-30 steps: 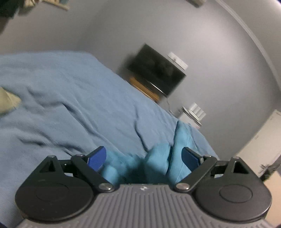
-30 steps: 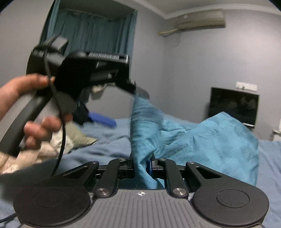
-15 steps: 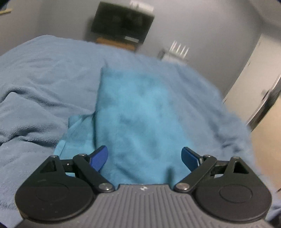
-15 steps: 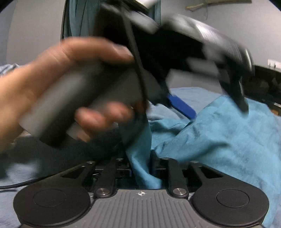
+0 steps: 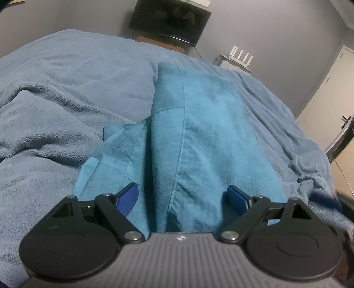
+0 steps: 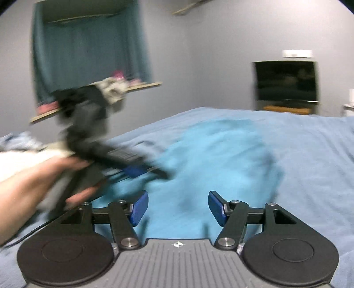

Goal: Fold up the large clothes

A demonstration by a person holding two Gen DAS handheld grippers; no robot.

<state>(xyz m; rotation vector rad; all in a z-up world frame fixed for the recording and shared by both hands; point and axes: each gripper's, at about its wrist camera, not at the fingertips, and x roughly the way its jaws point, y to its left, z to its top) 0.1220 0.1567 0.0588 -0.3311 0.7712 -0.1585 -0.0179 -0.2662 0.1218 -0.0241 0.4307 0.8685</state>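
A teal garment (image 5: 199, 137) lies folded lengthwise on the blue blanket (image 5: 55, 93), with a layer sticking out at its left side. My left gripper (image 5: 183, 198) is open just above the garment's near end, its blue pads on either side of the cloth. In the right wrist view the garment (image 6: 212, 159) is blurred on the bed. My right gripper (image 6: 177, 207) is open and empty above its near edge. The left gripper (image 6: 124, 164), held in a hand, shows blurred at the left.
A black TV (image 5: 169, 20) on a wooden stand is against the far wall. A white router (image 5: 241, 56) sits on a small table. A door (image 5: 327, 88) is at the right. Curtains (image 6: 88, 57) and a cluttered shelf (image 6: 99, 93) are at the left.
My right gripper has opened and let go of the teal garment, which now lies flat on the bed. My left gripper has swung down over the garment's near end.
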